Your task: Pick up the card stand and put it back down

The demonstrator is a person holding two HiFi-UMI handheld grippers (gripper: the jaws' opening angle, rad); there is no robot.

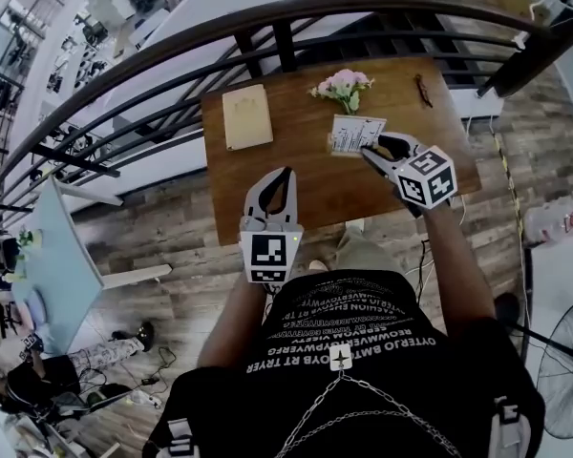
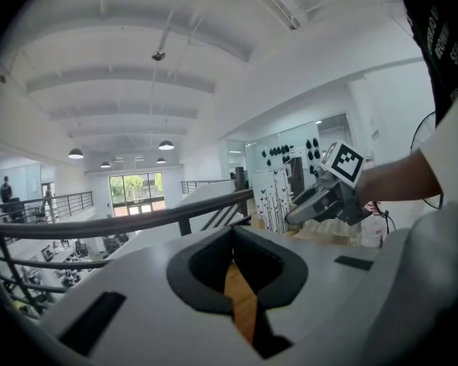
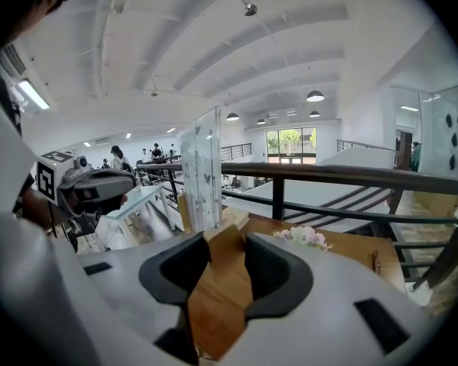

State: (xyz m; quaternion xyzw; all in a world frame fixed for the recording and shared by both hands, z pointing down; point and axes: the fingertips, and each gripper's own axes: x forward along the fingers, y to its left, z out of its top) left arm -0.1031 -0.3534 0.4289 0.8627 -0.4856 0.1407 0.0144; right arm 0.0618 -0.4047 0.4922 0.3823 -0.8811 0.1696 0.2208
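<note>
While clamping clear, wooden-based card stand (image 3: 201, 166) in right gripper's (image 1: 370, 149) wide jaws, lift upright; hold closed, empty left gripper (image 1: 287, 172) away.

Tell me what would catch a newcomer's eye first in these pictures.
The card stand, a white printed card in a wooden base, is right of centre at the wooden table, with the right gripper closed on that base. Behind it lies a small pink bouquet, and a beige pad sits near the far left corner. The left gripper hovers shut and empty over the table's near edge.
</note>
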